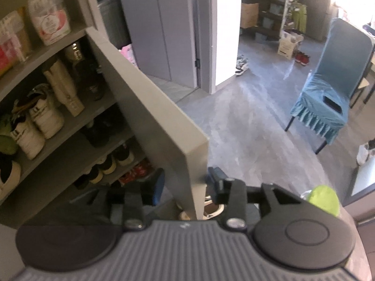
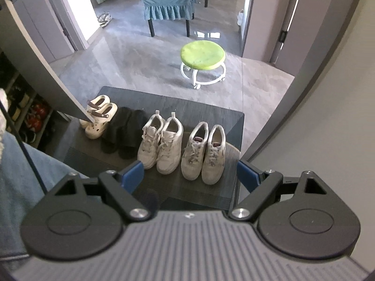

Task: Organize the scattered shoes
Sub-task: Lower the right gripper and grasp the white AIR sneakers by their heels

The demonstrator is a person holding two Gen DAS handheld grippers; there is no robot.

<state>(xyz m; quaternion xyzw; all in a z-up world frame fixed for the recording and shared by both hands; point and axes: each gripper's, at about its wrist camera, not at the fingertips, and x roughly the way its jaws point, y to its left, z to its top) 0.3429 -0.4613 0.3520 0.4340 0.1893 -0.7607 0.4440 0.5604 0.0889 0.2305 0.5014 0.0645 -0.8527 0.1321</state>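
Your left gripper [image 1: 185, 185] has the lower edge of the grey cabinet door [image 1: 150, 107] between its blue pads — one pad each side of the flat panel, but whether they press on it you cannot tell from this view. Left of the door, the shelves [image 1: 77, 117] hold white sneakers, dark shoes and a red pair on the lowest level.

Your right gripper [image 2: 189, 173] hangs released, jaws wide apart, above a dark ribbed mat [image 2: 211, 117]. Four pairs stand in a row on it: cream clogs [image 2: 99, 117] far left, partly behind the door's corner, then soft black slippers [image 2: 124, 132], white laced trainers [image 2: 161, 142], and scuffed grey trainers [image 2: 204, 151] on the right. The two laced pairs lie just beyond the fingertips, between them — nothing touching. A round green stool [image 2: 202, 55] on casters stands farther off on the glossy grey floor [image 2: 140, 53].
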